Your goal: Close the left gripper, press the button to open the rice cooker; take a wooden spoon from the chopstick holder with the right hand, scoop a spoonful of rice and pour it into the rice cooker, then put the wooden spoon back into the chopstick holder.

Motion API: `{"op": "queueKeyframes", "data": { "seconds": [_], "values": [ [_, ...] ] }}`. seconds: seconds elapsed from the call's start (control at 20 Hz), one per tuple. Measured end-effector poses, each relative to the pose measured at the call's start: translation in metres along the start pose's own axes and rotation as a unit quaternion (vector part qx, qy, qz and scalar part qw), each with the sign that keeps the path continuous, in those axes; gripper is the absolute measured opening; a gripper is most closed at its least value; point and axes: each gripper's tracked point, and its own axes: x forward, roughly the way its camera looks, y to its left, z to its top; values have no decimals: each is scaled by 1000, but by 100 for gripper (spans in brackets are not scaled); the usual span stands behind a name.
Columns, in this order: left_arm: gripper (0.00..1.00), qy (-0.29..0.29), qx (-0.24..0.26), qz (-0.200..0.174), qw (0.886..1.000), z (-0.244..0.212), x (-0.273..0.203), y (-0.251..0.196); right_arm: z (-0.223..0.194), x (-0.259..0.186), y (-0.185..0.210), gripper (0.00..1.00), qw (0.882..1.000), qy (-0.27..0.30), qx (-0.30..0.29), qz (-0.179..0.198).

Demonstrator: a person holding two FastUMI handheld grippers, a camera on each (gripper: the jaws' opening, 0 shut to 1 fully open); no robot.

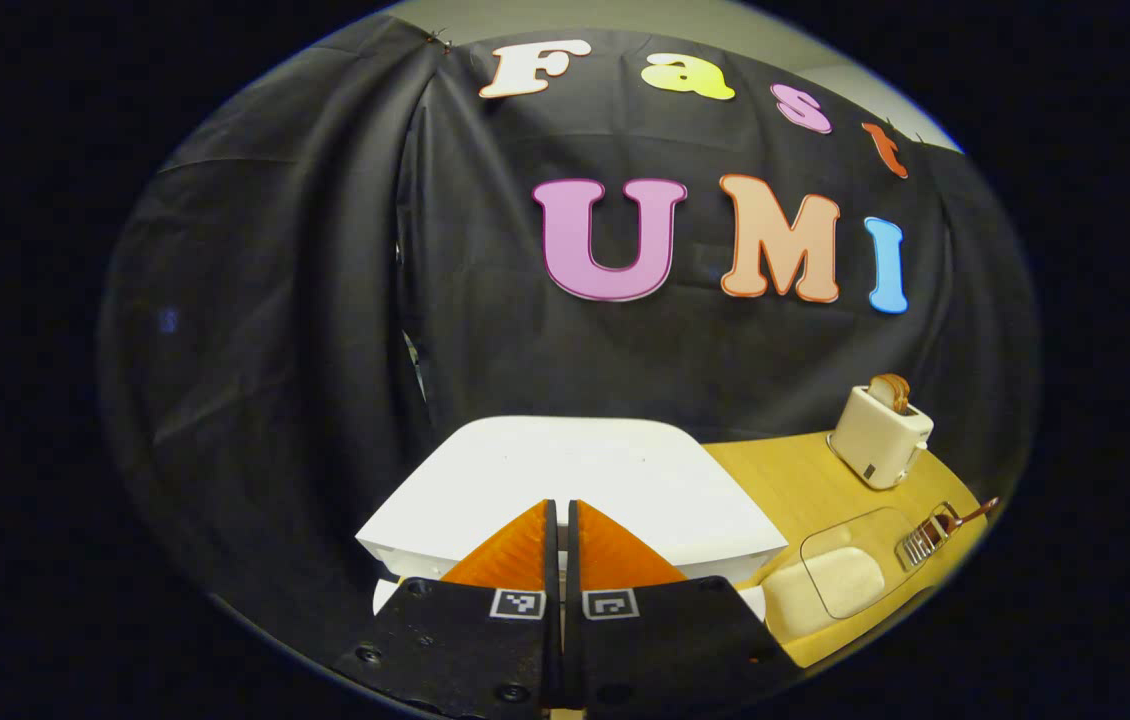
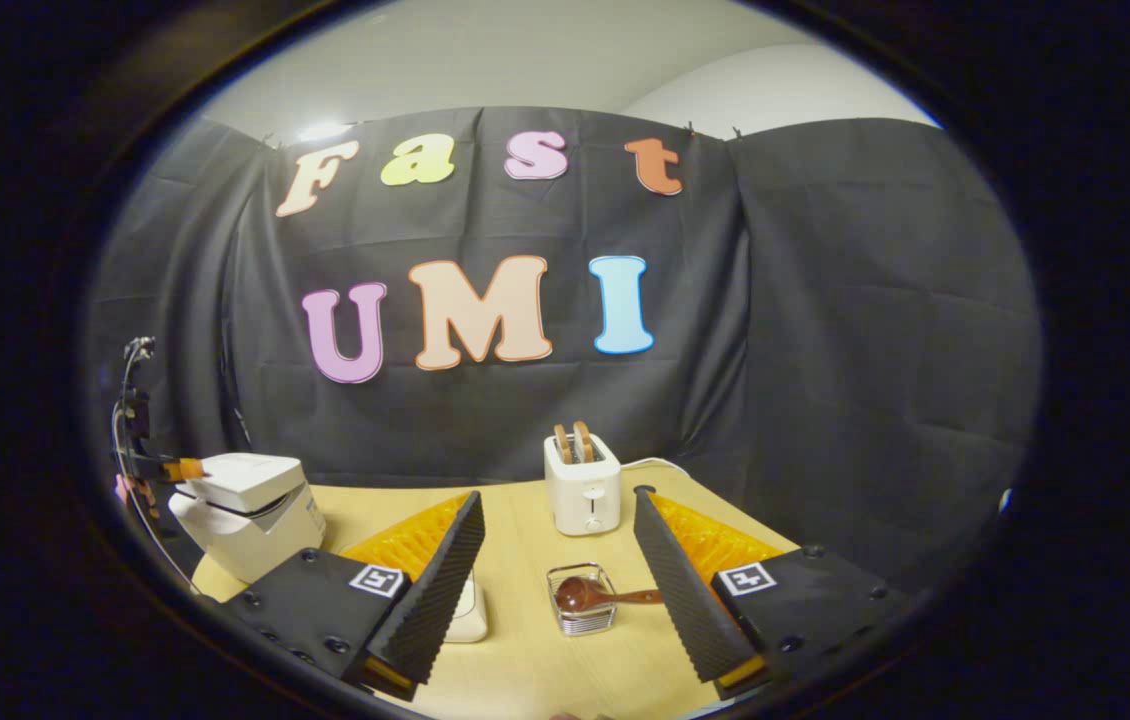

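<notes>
Spoon (image 2: 593,594) lies between the wide-apart fingers of the right hand-held gripper (image 2: 559,548) — untouched, in its holder (image 2: 582,612).

A black cloth wall (image 2: 805,330) hangs in loose folds behind the scene, pinned along its upper edge, with seams where its panels meet. Above it, toward twelve o'clock in the right gripper view, runs a pale plain wall (image 2: 525,60), and a bright spot of light (image 2: 320,131) glints at about eleven o'clock on the cloth's top edge. A light wooden worktop (image 2: 525,640) fills the six o'clock part of that view; in the left gripper view it lies at about four o'clock (image 1: 805,480), reaching back to the cloth.
</notes>
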Motion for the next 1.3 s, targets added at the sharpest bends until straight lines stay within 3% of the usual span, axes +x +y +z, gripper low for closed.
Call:
{"op": "queueKeyframes", "data": {
  "seconds": [0.6,1.0,1.1,1.25,1.3],
  "values": [
    [0,-160,-6,28,987,136,14,-7,-30,-2,-46,99,999,26,8,-19],
    [0,-160,5,13,987,147,-5,-30,-73,21,-68,99,999,44,19,-12],
    [0,-160,10,14,987,146,-12,-37,-90,31,-75,95,998,48,27,-12],
    [2,-153,5,10,988,138,-22,-53,-112,49,-85,99,998,47,34,-14],
    [3,-148,2,8,989,132,-24,-58,-122,56,-88,96,998,52,35,-13]
  ]
}}
